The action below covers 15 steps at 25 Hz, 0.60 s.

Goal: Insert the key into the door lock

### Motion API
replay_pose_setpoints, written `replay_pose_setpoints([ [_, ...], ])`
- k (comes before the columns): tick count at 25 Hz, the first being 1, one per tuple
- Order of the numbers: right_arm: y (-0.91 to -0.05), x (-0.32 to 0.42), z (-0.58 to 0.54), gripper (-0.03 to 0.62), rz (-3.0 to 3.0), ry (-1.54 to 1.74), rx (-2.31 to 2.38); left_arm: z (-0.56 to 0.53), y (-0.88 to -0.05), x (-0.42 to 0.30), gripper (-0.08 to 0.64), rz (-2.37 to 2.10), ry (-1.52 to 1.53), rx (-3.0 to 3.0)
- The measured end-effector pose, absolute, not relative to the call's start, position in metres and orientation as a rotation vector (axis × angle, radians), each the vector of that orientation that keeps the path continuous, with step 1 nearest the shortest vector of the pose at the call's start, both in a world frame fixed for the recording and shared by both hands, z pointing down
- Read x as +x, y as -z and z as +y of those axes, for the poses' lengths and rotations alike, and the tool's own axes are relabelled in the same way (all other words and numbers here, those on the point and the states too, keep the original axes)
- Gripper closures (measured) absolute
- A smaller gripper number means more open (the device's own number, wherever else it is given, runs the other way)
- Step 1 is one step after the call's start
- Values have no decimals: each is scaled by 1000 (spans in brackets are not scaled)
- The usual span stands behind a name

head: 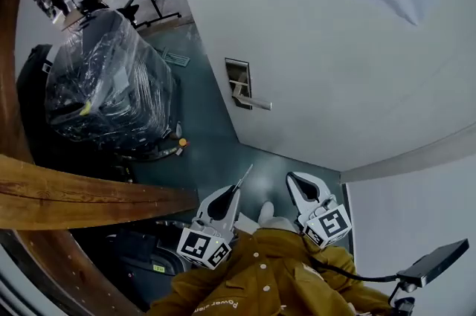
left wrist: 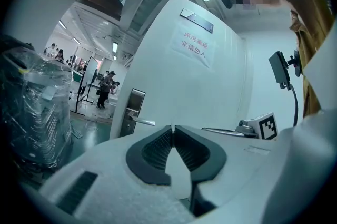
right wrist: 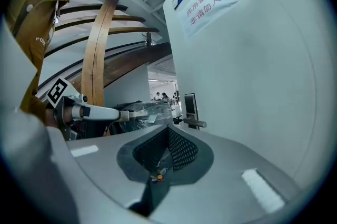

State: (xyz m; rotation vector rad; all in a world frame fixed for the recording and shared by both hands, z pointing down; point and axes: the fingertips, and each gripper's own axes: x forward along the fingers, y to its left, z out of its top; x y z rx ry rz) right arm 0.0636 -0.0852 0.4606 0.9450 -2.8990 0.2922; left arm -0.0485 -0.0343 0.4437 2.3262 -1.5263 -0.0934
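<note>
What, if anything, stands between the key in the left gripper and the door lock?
Nothing visible does: only bare floor lies between the key, pinched in the left gripper, and the door lock.

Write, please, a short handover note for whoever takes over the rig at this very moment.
Left gripper: shut on the key, whose blade sticks out past the jaw tips toward the door.
Right gripper: shut, nothing in it.
The lock plate and its handle are on the door ahead, well apart from both grippers.
Done: the key is gripped.
Left: carry the key to the lock plate, find the keyhole (too small to make out here) and insert it.
</note>
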Motion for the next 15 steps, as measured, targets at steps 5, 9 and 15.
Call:
replay_pose_setpoints([
  [5,-460,55,-115,588,-2902,-310,892,-70,-446,-56,537,-1548,103,2277],
  [9,-459,48,-138,588,-2882,-305,917,-98,-452,-66,537,-1515,117,2251],
  [15,-461,32,-187,588,-2823,-269,1016,-147,-463,-98,537,-1464,152,2224],
])
